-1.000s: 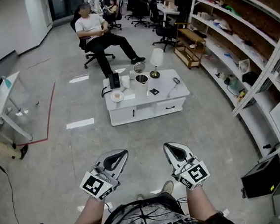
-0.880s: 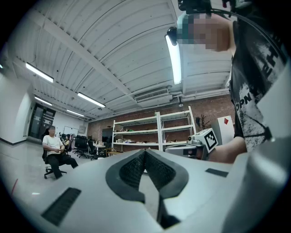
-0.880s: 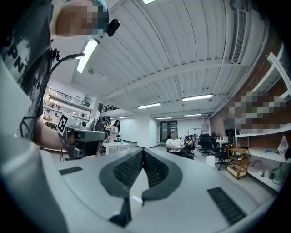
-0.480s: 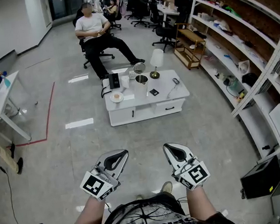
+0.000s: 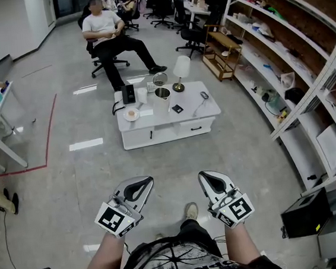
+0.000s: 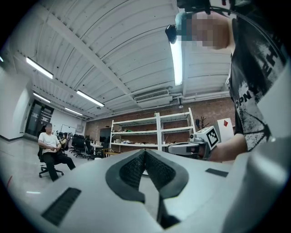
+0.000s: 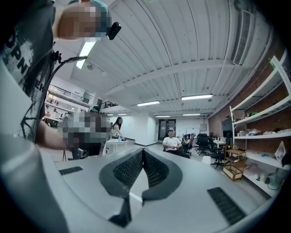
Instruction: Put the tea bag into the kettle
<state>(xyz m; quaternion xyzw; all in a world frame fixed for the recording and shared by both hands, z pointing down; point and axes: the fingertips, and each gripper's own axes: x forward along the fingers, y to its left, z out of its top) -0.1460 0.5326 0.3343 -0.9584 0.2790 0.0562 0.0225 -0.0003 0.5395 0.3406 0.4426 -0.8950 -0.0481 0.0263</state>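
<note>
Two grippers [image 5: 140, 184] [image 5: 206, 177], one kettle [image 5: 163, 97], one table [image 5: 194, 115]

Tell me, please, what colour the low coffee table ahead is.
The low coffee table is white, clearest in the head view.

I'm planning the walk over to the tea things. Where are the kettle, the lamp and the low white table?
kettle [image 5: 163, 97]: head view, on its metal body.
lamp [image 5: 181, 67]: head view, on its white shade.
low white table [image 5: 169, 131]: head view, on its front drawer face.

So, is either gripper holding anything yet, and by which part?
Nothing is held: the left gripper and right gripper are both shut, with nothing between their jaws.
</note>
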